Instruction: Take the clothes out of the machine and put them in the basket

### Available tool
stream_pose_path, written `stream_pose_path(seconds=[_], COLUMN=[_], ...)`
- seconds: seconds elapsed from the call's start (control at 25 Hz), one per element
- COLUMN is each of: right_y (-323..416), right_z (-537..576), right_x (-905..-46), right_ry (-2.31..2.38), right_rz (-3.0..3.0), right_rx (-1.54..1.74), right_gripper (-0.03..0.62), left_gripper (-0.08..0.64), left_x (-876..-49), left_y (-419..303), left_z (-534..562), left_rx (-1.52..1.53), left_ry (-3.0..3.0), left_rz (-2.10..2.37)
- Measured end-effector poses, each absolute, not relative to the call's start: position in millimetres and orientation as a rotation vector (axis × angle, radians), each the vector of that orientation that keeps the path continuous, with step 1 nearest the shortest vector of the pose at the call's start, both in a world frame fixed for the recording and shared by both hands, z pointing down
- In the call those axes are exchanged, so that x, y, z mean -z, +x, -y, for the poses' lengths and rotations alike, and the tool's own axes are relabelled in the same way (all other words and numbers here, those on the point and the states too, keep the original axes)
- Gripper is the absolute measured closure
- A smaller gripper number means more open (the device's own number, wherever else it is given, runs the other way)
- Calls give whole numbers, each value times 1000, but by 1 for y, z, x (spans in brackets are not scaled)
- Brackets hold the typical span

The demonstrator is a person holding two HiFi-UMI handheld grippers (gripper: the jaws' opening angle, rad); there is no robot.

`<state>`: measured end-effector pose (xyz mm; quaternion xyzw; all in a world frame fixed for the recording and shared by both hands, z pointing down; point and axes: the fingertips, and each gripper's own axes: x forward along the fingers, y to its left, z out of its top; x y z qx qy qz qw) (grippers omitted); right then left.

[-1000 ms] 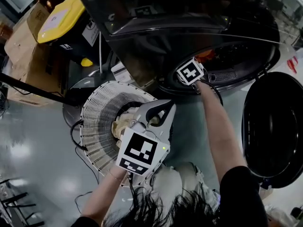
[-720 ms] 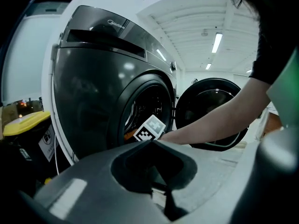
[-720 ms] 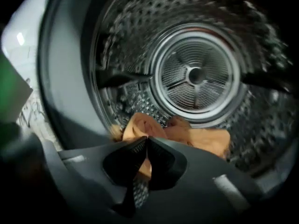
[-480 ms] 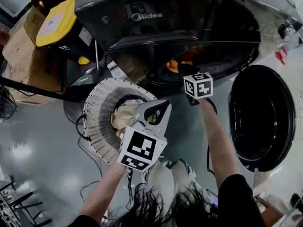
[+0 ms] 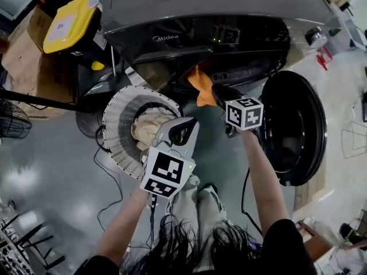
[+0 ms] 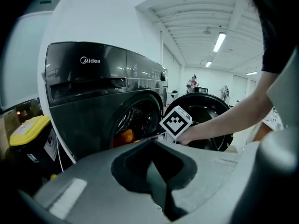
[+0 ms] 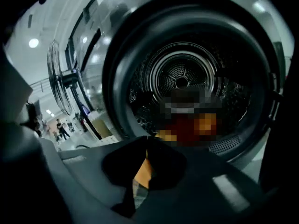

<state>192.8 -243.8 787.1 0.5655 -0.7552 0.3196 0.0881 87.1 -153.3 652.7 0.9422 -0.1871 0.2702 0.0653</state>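
Loosely crumpled orange cloth (image 5: 201, 83) clamped in right gripper (image 5: 216, 91), left gripper (image 5: 189, 124) closed, empty

The floor (image 5: 40, 171) is grey and shiny. A box (image 5: 23, 50) and yellow bin (image 5: 69, 22) stand far left. Long lights (image 6: 219, 41) glow overhead.

The orange garment (image 5: 200, 85) is partly hidden behind the right gripper (image 5: 221, 94), the basket (image 5: 117, 125) partly behind the left gripper (image 5: 180, 132).
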Motion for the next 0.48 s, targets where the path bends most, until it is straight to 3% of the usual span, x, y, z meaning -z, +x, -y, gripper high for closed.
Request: stream_pose_path(seconds=[0.48], right_y=[185], right_z=[175], right_x=[-639], right_ry=[1766], right_rz=[2383], right_rx=[-1294], right_gripper=[561], left_gripper=[560], left_x=[-569], left_y=[79], left_z=[144], left_rx=[-867], left_ry=[2735], left_rz=[590])
